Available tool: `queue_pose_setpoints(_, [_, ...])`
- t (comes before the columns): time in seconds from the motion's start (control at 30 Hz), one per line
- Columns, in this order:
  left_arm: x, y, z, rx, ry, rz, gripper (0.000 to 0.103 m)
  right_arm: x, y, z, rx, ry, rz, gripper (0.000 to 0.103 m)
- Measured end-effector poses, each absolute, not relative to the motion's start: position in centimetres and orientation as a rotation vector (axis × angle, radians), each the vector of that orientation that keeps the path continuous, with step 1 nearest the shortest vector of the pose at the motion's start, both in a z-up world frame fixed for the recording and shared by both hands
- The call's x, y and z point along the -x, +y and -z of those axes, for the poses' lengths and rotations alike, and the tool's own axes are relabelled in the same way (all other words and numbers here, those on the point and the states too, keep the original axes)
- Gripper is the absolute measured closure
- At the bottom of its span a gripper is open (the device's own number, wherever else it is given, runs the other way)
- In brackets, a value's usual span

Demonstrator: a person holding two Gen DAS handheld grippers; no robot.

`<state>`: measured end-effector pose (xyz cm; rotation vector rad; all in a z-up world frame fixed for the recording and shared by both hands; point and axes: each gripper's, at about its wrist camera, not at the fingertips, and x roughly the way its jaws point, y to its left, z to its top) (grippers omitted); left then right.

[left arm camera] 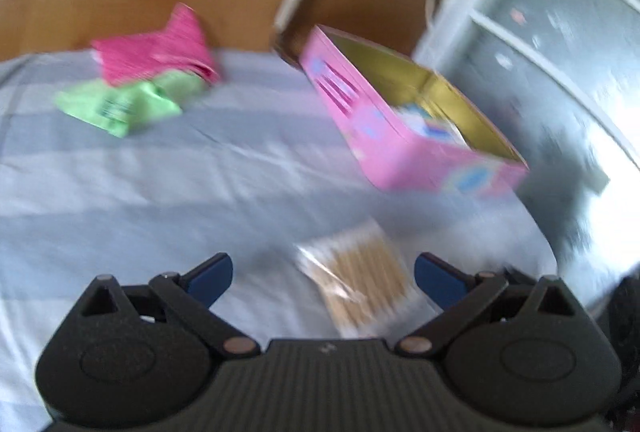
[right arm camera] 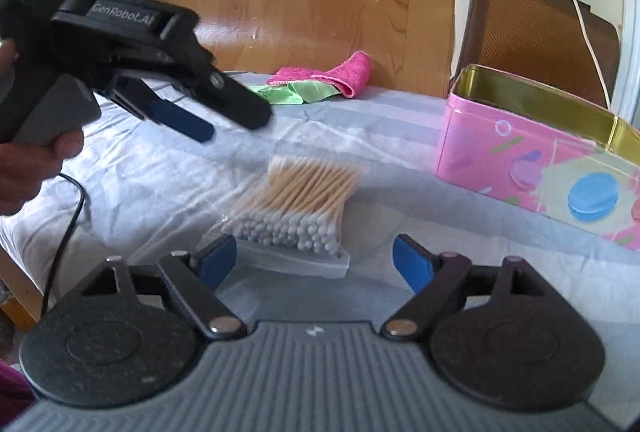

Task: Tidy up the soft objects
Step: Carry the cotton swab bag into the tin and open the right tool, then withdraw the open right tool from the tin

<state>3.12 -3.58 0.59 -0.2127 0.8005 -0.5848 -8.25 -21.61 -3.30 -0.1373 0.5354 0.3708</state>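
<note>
With both my tongs spread wide and empty, right tongs (right arm camera: pixel 315 260) face the cotton-swab bag (right arm camera: pixel 298 209); pink tin (right arm camera: pixel 532 167) at two o'clock; left tongs (left arm camera: pixel 323 278).

left view: your whole frame is motion-smeared, pink tin (left arm camera: pixel 404 135) streaked
right view: sharp, even daylight
glare: window (left arm camera: pixel 580 63) blown out on your right
edges: fisheye bending, dark corners

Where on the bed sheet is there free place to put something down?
Free: the sheet between the cloths, pink over green, and the cotton swab bag; also between bag and pink tin. Crowded: just before the right gripper.
</note>
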Motion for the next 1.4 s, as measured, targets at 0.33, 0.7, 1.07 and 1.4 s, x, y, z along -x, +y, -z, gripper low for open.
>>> queue_pose_setpoints(0.33, [-1.6,-11.1,1.5,0.045,0.889,0.685,0.036,7.8,-21.5,3.2,0.145,0.456,-0.377,0.052])
queue_pose_setpoints(0.7, [-4.3,-18.7,-6.2,-0.006,0.701,0.810,0.035,4.1,-29.1,-1.5,0.101,0.239,-0.071,0.058])
queue_pose_setpoints(1.07, [-9.5,-30.7,-5.7,-0.075,0.666,0.826,0.010,-4.8,-37.9,0.2,0.075,0.313,0.321,0.059])
queue_pose_setpoints(1.4, [-9.3,-28.2,-4.9,-0.062,0.670,0.653,0.010,-0.9,-39.4,-0.1,-0.049,0.245,0.315,0.057])
